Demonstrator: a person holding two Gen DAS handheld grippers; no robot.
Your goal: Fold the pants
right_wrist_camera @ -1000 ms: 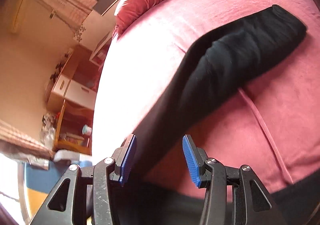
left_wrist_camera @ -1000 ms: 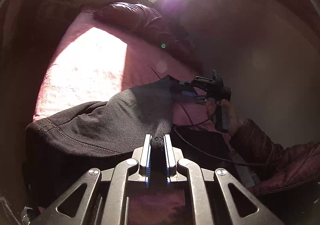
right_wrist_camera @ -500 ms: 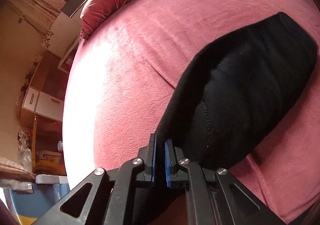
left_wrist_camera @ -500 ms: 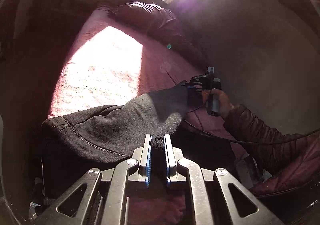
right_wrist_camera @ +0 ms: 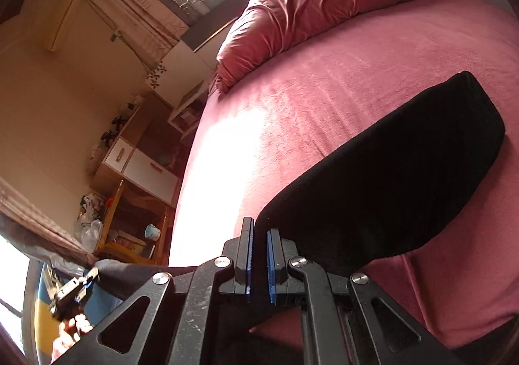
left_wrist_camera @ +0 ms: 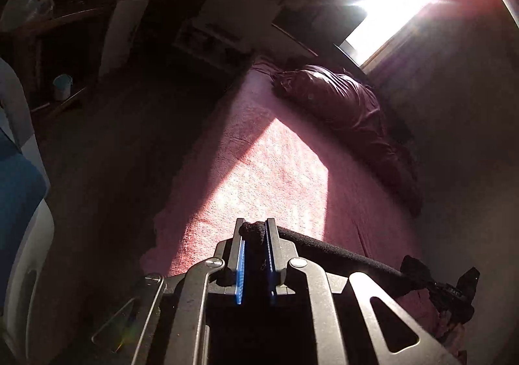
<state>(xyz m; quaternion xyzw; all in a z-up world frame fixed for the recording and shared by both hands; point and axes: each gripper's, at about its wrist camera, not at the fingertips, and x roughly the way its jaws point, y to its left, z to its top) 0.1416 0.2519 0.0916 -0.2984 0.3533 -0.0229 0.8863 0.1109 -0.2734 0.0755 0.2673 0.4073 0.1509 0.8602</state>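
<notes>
Above the pink bed (right_wrist_camera: 373,79), both claws, left claw (left_wrist_camera: 254,232) and right claw (right_wrist_camera: 258,235), pinch the black pants (right_wrist_camera: 389,170) taut between them, mid-fold; next, carry that edge over.

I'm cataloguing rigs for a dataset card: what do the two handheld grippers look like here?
Both match: the left gripper and the right gripper each have two flat black fingers lined with ribbed blue pads, carried on grey metal linkage arms with triangular cut-outs and round silver pivot screws. No cable or sleeve shows clearly.
</notes>
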